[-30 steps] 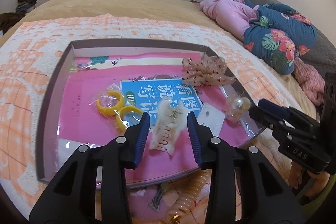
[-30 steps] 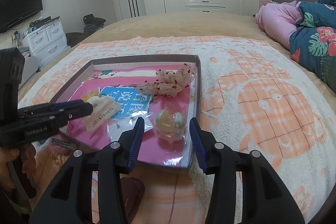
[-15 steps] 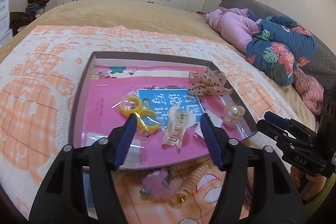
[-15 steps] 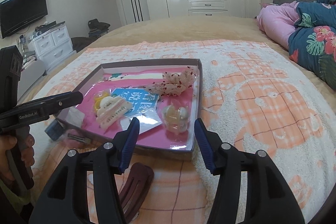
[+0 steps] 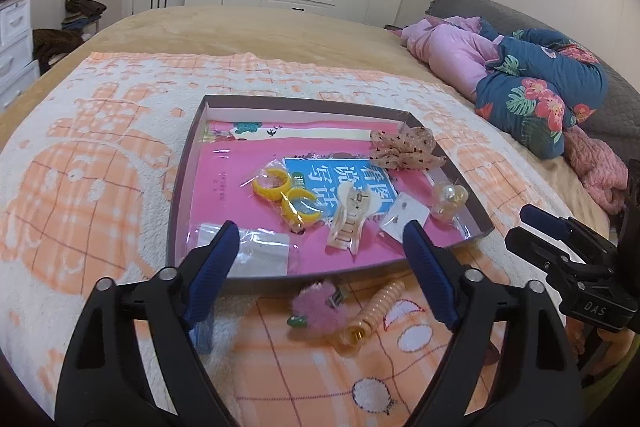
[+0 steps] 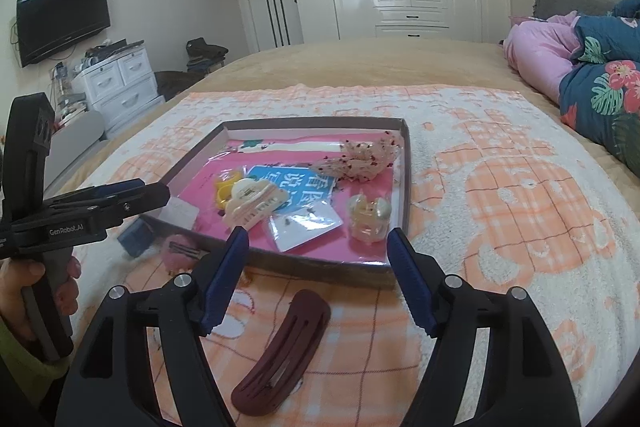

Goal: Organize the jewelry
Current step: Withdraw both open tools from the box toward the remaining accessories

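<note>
Jewelry lies in a shallow tray (image 5: 182, 183) on the bed's orange-and-white blanket (image 5: 80, 187). From left to right in the left wrist view: a clear packet (image 5: 260, 253), two yellow rings (image 5: 286, 195), a cream claw clip (image 5: 350, 223), a white earring card (image 5: 404, 221), a pearly clip (image 5: 448, 199), with a dotted bow (image 5: 404, 147) at the far right corner. The claw clip's long axis runs from near to far, leaning slightly right, teeth toward the camera.

A second ago the left gripper (image 5: 320, 243) closely flanked the claw clip and the right gripper (image 6: 318, 241) closely flanked the pearly clip (image 6: 368, 219); both have since backed out over the tray's near edge. Their fingers have just been opening and stand wide apart with nothing between them.

Outside the tray lie a pink fluffy clip (image 5: 320, 307), a coiled hair tie (image 5: 370, 311) and a maroon barrette (image 6: 282, 351).

Readable writing: "DAS" on the right gripper, "GenRobot.AI" on the left gripper, and large Chinese characters on the blue book cover (image 5: 348, 175).
</note>
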`<control>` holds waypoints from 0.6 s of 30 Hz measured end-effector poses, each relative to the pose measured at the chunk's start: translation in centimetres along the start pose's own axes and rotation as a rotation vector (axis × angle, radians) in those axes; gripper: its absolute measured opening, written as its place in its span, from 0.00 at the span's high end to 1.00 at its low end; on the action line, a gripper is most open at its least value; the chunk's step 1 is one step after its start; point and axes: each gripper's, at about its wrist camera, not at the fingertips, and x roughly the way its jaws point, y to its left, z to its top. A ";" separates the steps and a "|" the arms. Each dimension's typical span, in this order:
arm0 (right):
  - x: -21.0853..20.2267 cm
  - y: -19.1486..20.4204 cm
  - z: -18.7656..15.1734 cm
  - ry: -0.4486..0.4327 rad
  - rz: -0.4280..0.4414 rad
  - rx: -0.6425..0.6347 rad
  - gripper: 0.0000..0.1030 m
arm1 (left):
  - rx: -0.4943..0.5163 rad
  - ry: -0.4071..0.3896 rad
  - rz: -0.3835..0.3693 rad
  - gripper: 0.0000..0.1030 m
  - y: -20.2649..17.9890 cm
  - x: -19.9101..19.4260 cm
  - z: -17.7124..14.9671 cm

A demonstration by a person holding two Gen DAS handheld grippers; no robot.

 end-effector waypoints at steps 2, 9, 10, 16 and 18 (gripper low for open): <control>-0.2 0.4 -0.2 -0.001 0.003 -0.008 0.31 | 0.003 -0.004 0.007 0.24 0.0 -0.4 -0.3; -0.8 1.3 -0.5 0.001 0.024 -0.021 0.29 | -0.011 -0.015 0.025 0.19 0.6 -1.7 -1.0; -0.9 1.5 -0.5 0.001 0.026 -0.024 0.29 | -0.014 -0.017 0.027 0.19 0.7 -1.9 -1.1; -1.1 2.7 -0.8 0.006 0.045 -0.048 0.29 | -0.023 -0.022 0.042 0.19 1.2 -2.8 -1.6; -1.2 3.0 -0.9 0.005 0.049 -0.054 0.29 | -0.025 -0.022 0.049 0.19 1.4 -3.0 -1.8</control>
